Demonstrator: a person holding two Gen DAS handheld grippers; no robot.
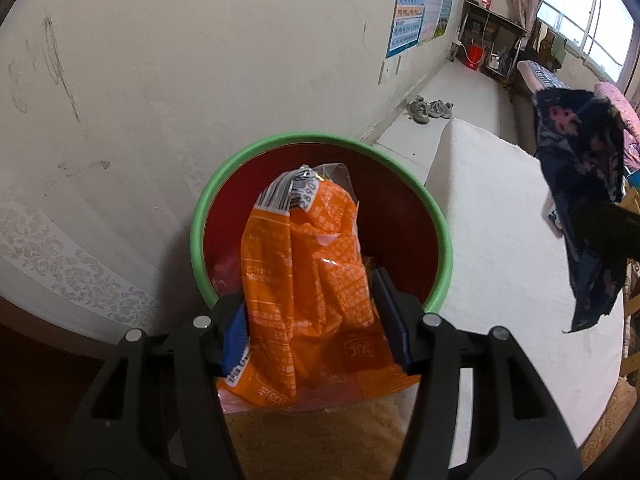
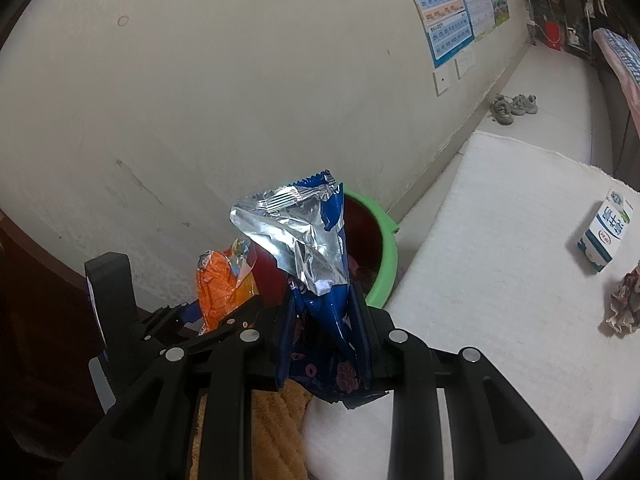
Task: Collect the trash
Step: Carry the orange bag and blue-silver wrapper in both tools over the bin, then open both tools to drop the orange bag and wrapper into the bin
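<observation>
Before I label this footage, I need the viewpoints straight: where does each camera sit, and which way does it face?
Left wrist: on the left gripper, looking down into the green-rimmed bin; its fingers clamp an orange wrapper.
Right wrist: on the right gripper, facing the wall and bin; its fingers clamp a blue wrapper.
Shared: bin, both wrappers, white mat, shoes, posters.

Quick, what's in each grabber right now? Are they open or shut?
Left gripper: closed on the orange wrapper, above the bin.
Right gripper: closed on the blue foil wrapper.
</observation>
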